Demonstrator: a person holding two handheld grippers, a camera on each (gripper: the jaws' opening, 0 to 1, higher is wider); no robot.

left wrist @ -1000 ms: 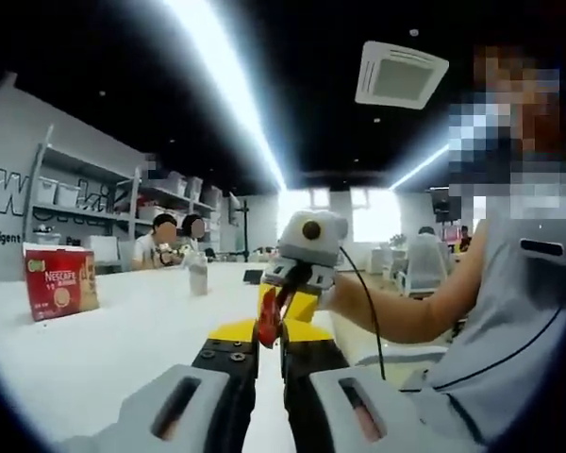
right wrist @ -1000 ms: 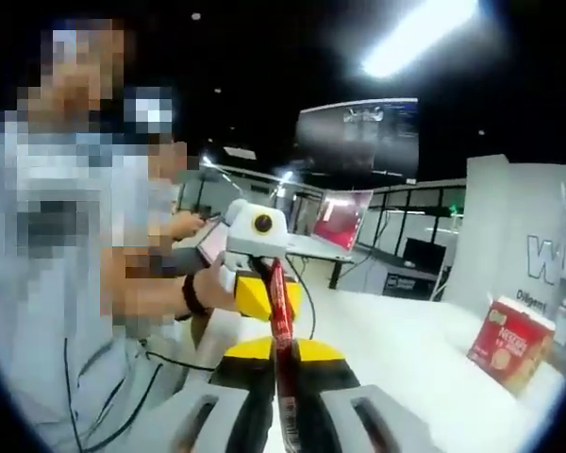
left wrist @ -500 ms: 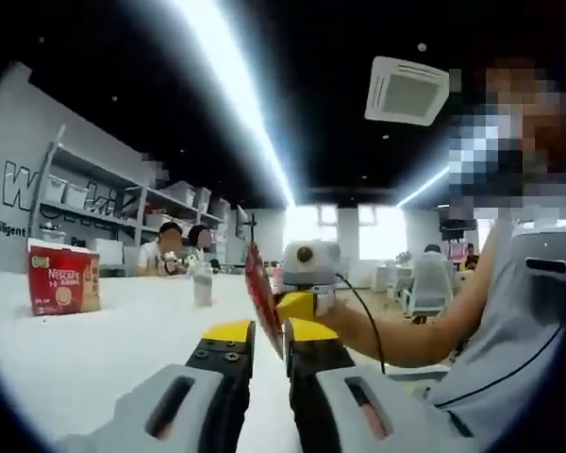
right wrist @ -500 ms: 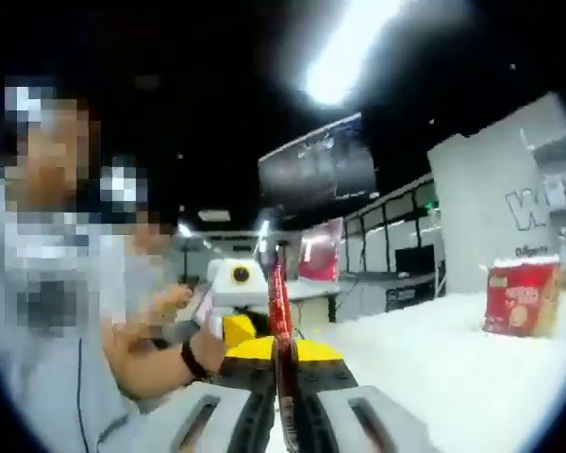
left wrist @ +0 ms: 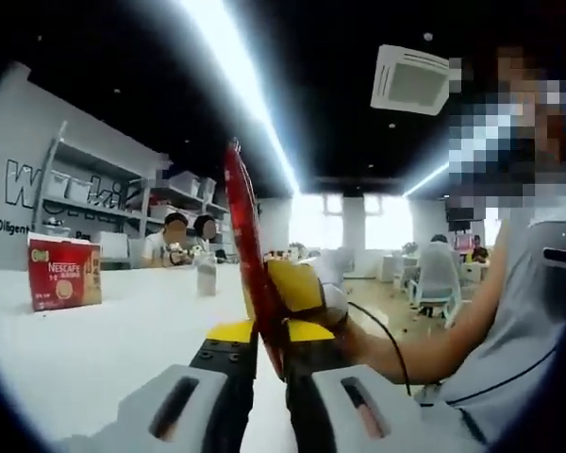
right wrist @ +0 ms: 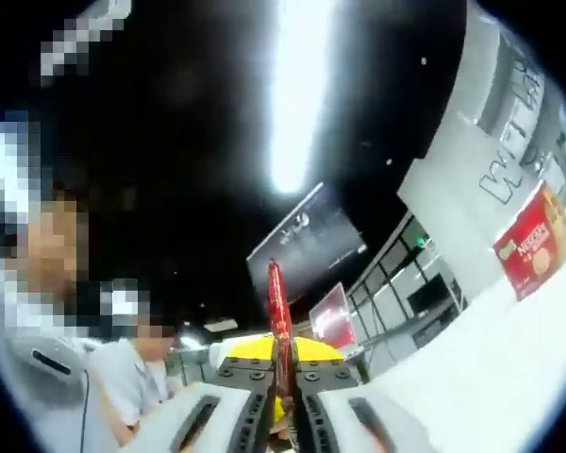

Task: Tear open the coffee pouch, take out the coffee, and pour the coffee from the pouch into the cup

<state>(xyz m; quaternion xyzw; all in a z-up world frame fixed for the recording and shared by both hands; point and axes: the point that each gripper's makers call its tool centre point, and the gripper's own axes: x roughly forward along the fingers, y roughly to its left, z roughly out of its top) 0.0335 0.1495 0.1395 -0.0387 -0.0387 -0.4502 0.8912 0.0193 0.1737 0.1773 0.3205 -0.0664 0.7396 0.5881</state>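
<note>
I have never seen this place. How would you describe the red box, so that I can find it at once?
Look for the long white table in front of the grey wall with big letters. The red box stands upright on the table near that wall, apart from the small cup. It is the one red carton there, with white Nescafe lettering and a green corner mark.

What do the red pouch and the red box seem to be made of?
Pouch: thin glossy film, probably plastic or foil laminate; it shines and stands as a narrow bent strip between the jaws. Box: looks like printed cardboard, with flat faces and sharp edges.
</note>
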